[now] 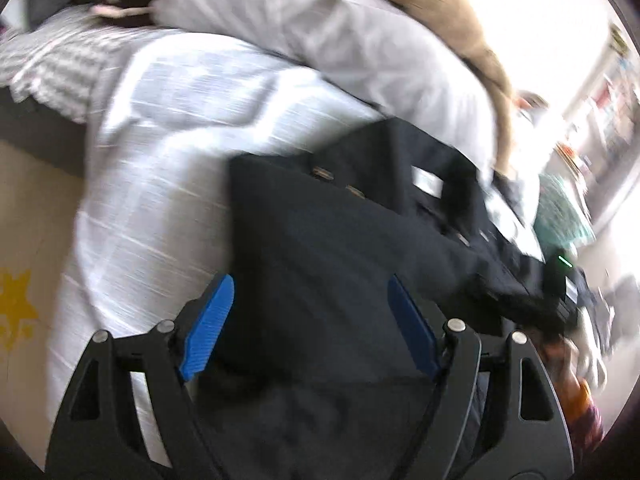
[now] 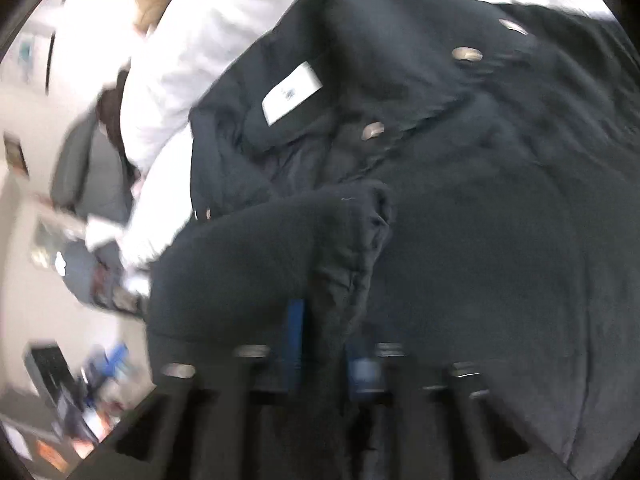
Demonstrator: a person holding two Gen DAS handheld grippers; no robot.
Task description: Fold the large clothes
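A dark navy coat with metal snap buttons and a white neck label lies on a bed with a pale checked cover. My left gripper hovers just over the coat's near part, its blue pads wide apart and nothing pinched between them. In the right wrist view the coat fills the frame, label near the collar. A sleeve lies folded across the coat's body. My right gripper is shut on a ridge of this sleeve's cloth.
A grey-white pillow and a tan furry thing lie at the far side of the bed. A striped cloth hangs at its left edge. The other gripper shows at right. Cluttered floor lies left of the bed.
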